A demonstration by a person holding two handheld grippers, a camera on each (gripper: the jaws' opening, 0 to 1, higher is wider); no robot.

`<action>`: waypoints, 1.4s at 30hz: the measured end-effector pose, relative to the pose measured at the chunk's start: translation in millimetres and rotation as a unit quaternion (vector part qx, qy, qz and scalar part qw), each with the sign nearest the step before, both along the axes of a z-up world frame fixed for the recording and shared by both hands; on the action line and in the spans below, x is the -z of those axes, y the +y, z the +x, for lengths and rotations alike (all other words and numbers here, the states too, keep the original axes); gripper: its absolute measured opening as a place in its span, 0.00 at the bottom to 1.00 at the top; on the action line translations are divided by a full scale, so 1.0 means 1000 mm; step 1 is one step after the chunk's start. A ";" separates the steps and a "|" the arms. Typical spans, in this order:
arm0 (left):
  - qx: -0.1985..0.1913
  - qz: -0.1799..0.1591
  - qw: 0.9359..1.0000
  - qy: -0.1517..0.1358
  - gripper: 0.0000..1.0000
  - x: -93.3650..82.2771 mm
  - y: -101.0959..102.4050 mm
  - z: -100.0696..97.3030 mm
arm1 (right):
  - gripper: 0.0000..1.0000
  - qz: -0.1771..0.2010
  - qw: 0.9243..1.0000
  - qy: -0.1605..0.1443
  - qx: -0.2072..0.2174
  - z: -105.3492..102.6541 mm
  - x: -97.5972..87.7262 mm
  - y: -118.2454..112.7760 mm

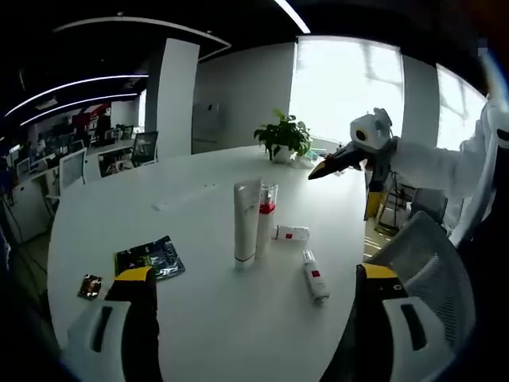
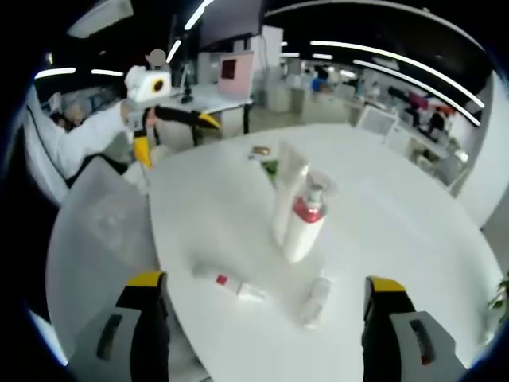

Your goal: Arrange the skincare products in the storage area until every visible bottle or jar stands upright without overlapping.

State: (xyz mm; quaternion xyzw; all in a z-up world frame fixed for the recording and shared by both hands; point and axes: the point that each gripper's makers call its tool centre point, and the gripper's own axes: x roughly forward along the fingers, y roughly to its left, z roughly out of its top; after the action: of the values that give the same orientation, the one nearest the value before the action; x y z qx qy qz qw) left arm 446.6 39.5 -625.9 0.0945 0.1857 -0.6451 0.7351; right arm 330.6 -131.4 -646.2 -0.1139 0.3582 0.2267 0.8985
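White surface (image 1: 199, 318) carries two upright tubes (image 1: 247, 221) and two toppled bottles (image 1: 315, 275); both grippers' jaws stand apart, empty.

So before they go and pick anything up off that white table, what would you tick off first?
1. Left gripper open: ok, jaws spread wide, nothing between them.
2. Right gripper open: ok, jaws apart, nothing between them.
3. Tall white tube upright: ok.
4. Red-collared pump bottle upright: ok, close beside the tube; touching or not, cannot tell.
5. Small bottle with red label upright: not ok, lying on the table.
6. Small white bottle upright: not ok, also lying flat, apart from the other.
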 end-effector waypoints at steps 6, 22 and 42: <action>-0.009 0.005 1.000 -0.007 0.99 0.003 -0.009 -0.011 | 0.99 0.000 1.000 0.001 -0.029 -0.001 0.007 -0.002; 0.013 0.037 0.999 0.004 1.00 0.029 -0.034 -0.048 | 1.00 0.009 0.999 0.009 -0.042 0.002 0.031 0.000; 0.110 0.084 0.990 0.029 0.99 0.080 -0.114 -0.120 | 1.00 0.041 0.999 0.000 -0.005 -0.011 0.044 0.009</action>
State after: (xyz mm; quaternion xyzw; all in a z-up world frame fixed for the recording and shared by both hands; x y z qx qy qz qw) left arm 326.1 -74.3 -705.8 0.1574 0.2486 -0.7068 0.6433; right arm 319.8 -122.7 -690.2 -0.0786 0.3477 0.2452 0.9015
